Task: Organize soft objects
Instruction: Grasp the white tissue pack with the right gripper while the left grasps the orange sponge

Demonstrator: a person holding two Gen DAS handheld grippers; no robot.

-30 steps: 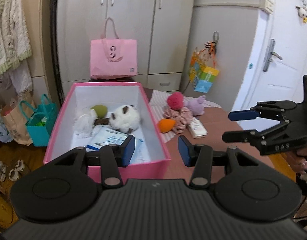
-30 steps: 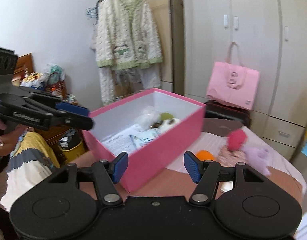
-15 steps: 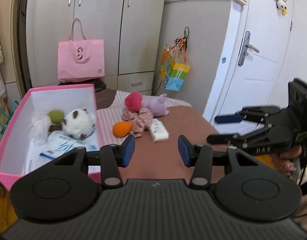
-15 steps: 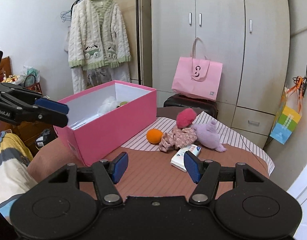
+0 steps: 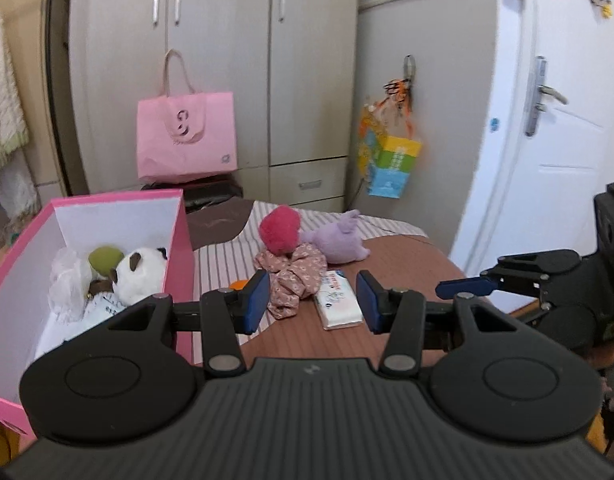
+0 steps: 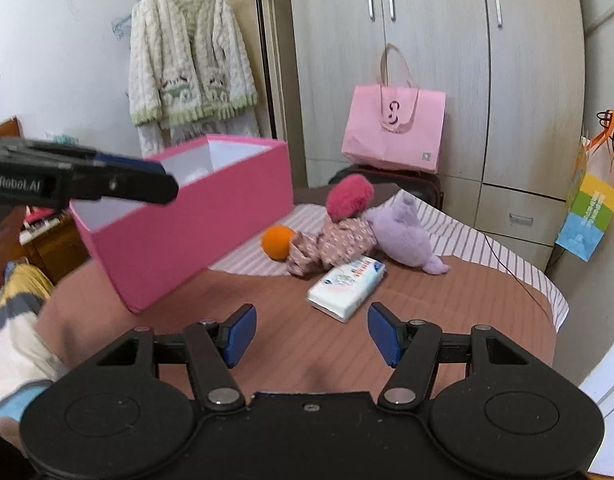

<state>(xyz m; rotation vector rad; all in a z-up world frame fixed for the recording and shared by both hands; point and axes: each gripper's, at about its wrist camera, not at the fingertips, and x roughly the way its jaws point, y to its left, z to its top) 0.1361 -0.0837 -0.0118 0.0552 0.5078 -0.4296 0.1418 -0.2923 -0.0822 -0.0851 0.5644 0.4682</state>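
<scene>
At lower left, open pink cardboard box [image 5: 179,236] holds white plush toy [image 5: 141,274]; fuzzy red pompom [image 6: 349,196], lilac plush [image 6: 407,236], floral scrunchie [image 6: 335,242], orange ball [image 6: 278,242] remain outside; left gripper [image 5: 313,300], right gripper [image 6: 311,334] open, empty.

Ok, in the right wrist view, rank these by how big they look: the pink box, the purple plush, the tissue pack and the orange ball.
1. pink box, by far the largest.
2. purple plush and tissue pack: look alike; the pack sits nearer the camera, so unranked.
3. orange ball, smallest, partly hidden.
</scene>
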